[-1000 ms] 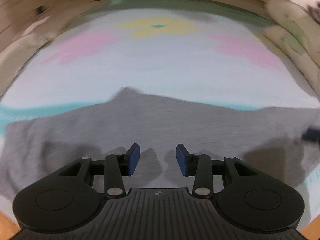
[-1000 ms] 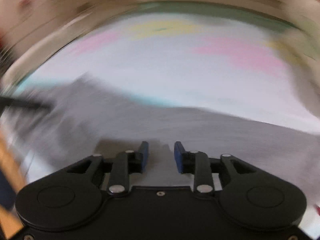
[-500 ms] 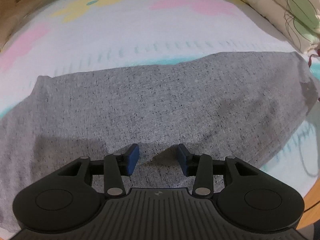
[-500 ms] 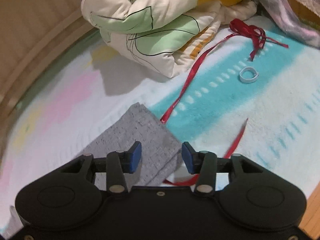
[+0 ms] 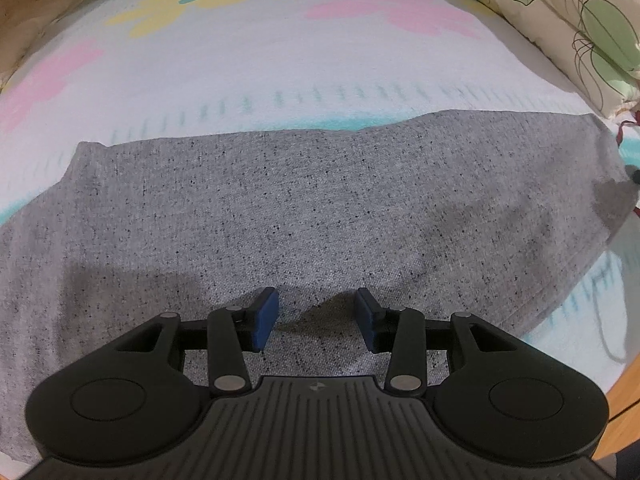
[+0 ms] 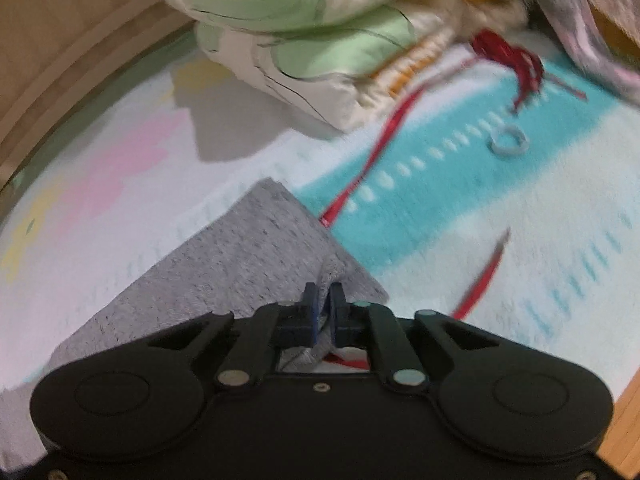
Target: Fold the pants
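Grey speckled pants (image 5: 304,208) lie spread across a flowered bed sheet (image 5: 256,64). My left gripper (image 5: 316,316) is open, low over the near part of the fabric, with a small raised fold between its blue pads. In the right wrist view the pants' end (image 6: 240,256) reaches a corner. My right gripper (image 6: 325,304) is shut on a pinch of the grey fabric at that corner's near edge.
A rolled cream and green quilt (image 6: 304,36) lies beyond the pants' end and shows at the right in the left wrist view (image 5: 568,20). A red ribbon (image 6: 376,144) and a small white ring (image 6: 508,142) lie on the teal stripe. The wooden bed edge (image 6: 624,420) is at right.
My right gripper has closed on the corner of the pants; it was open half a second ago. My left gripper has stayed open over the fabric, almost still.
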### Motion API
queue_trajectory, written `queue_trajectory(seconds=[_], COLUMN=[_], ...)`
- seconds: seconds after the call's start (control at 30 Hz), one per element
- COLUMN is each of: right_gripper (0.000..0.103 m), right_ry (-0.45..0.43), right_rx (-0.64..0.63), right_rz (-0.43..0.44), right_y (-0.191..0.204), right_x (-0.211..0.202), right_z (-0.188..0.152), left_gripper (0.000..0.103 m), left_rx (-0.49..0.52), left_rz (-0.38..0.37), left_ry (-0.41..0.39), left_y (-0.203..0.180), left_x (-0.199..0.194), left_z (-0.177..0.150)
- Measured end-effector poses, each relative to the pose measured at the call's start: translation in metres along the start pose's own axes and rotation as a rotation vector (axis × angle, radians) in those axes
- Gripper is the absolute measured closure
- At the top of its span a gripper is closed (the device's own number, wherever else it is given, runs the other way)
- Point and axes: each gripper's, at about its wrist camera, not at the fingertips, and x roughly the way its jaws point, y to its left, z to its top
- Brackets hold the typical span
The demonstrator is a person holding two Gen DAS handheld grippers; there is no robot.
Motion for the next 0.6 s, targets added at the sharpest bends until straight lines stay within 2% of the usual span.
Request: queue_trajectory(seconds=[0.07,0.13,0.2,0.27,0.3,0.33,0.37,0.43,0.5,0.6], right_gripper=[0.094,0.094,0.094,0.093,0.09,0.082,0.056,0.031,0.033,0.034], right_ry=[-0.026,0.007,0.041,0.015,-0.012,-0.03,-0.03,-0.026,-0.001,0.068], right_rx=[-0.043,-0.053,-0.039,-0.053,-0.067,-0.071,-0.069,-0.059,-0.041,0.039], right_rz=[-0.035,-0.068,-0.066,-0.052,-0.025,-0.006,-0.005,-0.018,-0.024,0.02], right_y=[0.006,0.001,-0.006,-0.003,-0.001,0.001,0.001,-0.001,-0.007,-0.023], right_x=[-0.008,-0.004,0.004,-0.002,-0.006,-0.009,-0.008,-0.002,0.008,0.023], right_z=[-0.003,-0.009,-0.012,-0.01,-0.008,-0.004,0.0,0.006,0.008,0.006], left_gripper=[0.062,0.062,0.062,0.062,0.062,0.062,0.062,0.062,0.062,0.062], left_rx=[-0.002,-0.008,-0.017,-0.021,-0.023,-0.024,-0.025,-0.029,-0.028,-0.04], left_rz=[0.001,0.002,0.0,0.001,0.001,-0.002,-0.005,-0.01,-0.013,-0.026], left_ry=[-0.002,-0.007,-0.005,-0.003,-0.003,-0.005,-0.005,-0.007,-0.011,-0.017], left_y=[0.001,0.003,0.005,0.005,0.005,0.006,0.006,0.006,0.006,0.005], left_x=[-0.002,-0.004,-0.004,-0.004,-0.003,-0.004,-0.004,-0.005,-0.006,-0.01], left_z=[-0.001,-0.001,-0.001,0.0,0.0,0.0,0.001,0.002,0.004,0.007])
